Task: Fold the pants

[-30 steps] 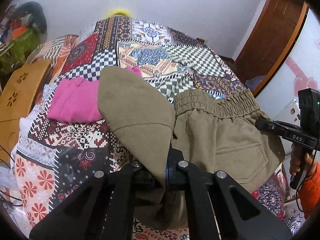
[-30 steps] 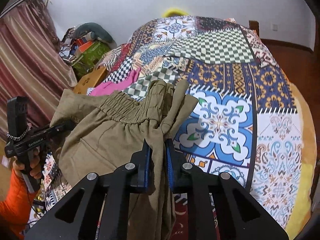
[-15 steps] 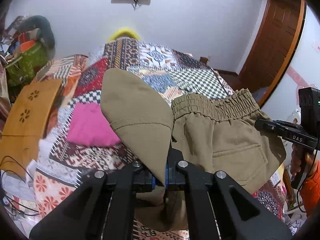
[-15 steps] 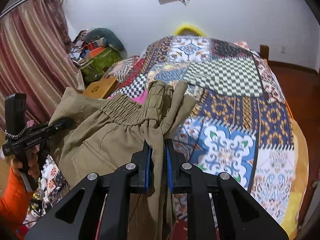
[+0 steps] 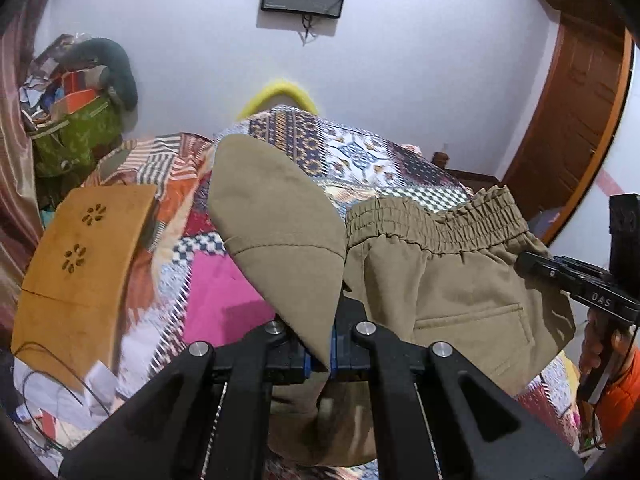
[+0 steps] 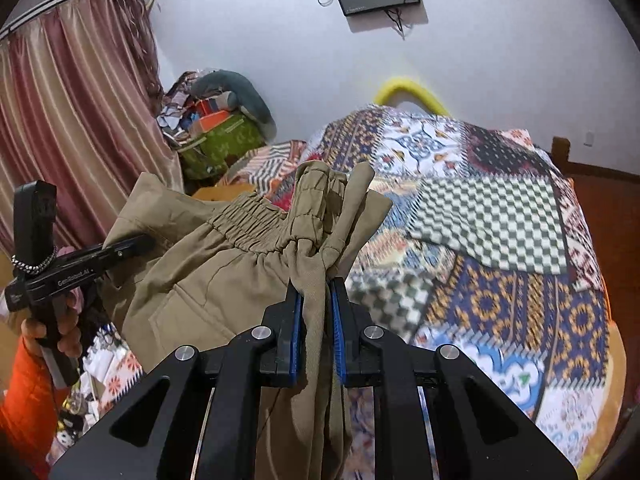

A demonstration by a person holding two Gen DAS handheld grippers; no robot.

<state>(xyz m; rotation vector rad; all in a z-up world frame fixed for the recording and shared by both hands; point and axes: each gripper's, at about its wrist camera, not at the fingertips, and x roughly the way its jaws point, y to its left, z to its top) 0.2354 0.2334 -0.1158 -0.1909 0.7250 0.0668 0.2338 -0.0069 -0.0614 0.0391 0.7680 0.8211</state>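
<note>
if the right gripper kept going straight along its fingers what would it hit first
The right gripper is shut on the bunched olive-khaki fabric pants, so that cloth travels with it. Past the pants, its line runs downward to the colourful patchwork bedspread, probably the first thing met, though depth is unclear.

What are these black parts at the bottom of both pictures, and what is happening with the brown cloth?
They are hand-held grippers, one in each of a person's hands, each carrying a camera that looks along its fingers. One picture is from the left gripper, the other from the right gripper. Both are shut on the khaki pants, holding them above a bed with a patchwork cover. A pink cloth lies on the bed. In each view the other gripper shows at the side.
</note>
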